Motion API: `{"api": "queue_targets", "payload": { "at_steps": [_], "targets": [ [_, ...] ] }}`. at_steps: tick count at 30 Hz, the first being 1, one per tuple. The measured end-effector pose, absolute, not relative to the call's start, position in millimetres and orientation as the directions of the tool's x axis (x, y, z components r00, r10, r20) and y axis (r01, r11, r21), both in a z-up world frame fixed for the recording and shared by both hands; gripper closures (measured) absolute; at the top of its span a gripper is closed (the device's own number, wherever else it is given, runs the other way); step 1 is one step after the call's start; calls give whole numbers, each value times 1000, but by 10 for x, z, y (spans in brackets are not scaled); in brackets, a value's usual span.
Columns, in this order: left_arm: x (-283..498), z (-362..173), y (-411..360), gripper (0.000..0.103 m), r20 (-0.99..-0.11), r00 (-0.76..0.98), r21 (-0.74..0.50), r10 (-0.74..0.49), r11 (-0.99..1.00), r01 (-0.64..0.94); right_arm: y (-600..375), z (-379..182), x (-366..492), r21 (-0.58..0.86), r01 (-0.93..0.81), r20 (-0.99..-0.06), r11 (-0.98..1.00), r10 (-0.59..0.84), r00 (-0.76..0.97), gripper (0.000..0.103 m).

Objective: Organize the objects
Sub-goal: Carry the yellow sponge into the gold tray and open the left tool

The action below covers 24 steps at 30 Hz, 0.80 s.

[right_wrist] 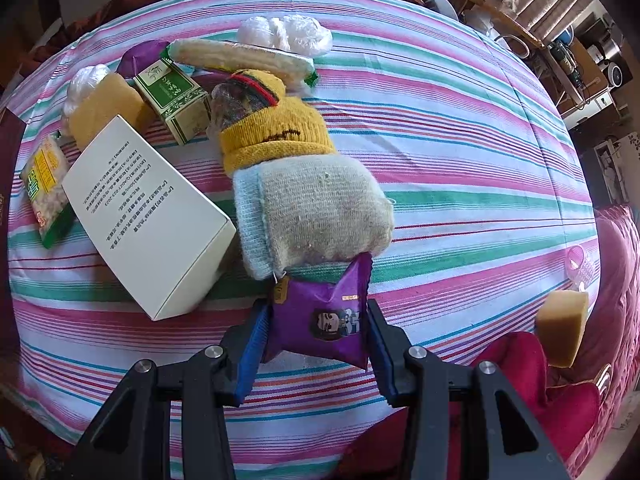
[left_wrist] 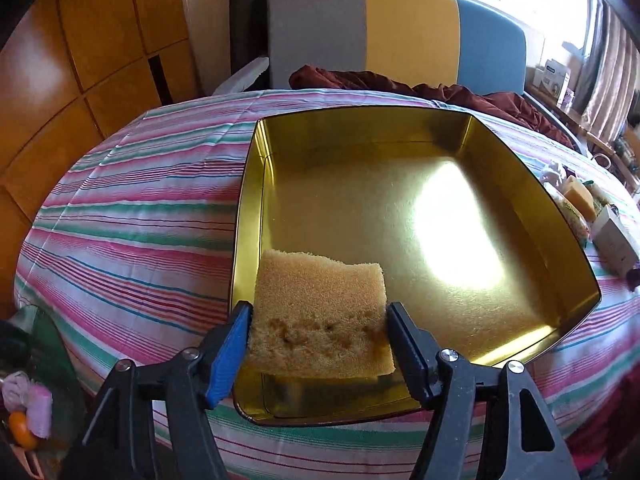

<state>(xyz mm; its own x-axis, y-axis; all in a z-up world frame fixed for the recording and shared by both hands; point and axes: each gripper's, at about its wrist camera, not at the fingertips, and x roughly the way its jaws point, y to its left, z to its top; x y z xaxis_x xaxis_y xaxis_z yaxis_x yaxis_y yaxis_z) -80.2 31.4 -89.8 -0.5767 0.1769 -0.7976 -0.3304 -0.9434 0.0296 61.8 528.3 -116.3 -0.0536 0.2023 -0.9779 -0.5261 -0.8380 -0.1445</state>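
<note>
The tin [left_wrist: 520, 152] is shiny gold inside, and the sponge [left_wrist: 320, 312] in it is tan with brown stains. The cloth [right_wrist: 460, 152] carries pink, green, white and blue stripes. Nearest lies a purple packet [right_wrist: 324, 320], beyond it a grey-and-pale-blue sock roll [right_wrist: 316, 216], a mustard-yellow sock roll [right_wrist: 276, 132] and, left, a cream box [right_wrist: 148, 216].

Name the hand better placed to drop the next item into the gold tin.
Left. The left gripper hangs over the gold tin with the sponge between its jaws; the right gripper holds the purple packet over the striped cloth.
</note>
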Motion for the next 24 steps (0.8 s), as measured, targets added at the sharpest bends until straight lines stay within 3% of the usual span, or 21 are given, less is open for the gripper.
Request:
{"api": "queue_targets", "payload": {
  "at_steps": [6,10,13,24],
  "targets": [
    [-682,-827,303,24,-777,-600,15,190,-948,-319,5269,-1163,620,-147,-524,-978,-839,203,-50,56],
    [-659,-792,287,22,-773,-606,9,187,-952,-305,5162,-1123,651,-149,-513,-979,-845,199,-43,56],
    [-658,-752,265,13,-764,-619,10,184,-955,-296,5107,-1071,697,-125,-512,-983,-850,177,-54,57],
    [-685,-706,58,12,-756,-629,-32,179,-971,-239,4694,-924,925,-66,-451,-986,-890,128,-108,57]
  ]
}}
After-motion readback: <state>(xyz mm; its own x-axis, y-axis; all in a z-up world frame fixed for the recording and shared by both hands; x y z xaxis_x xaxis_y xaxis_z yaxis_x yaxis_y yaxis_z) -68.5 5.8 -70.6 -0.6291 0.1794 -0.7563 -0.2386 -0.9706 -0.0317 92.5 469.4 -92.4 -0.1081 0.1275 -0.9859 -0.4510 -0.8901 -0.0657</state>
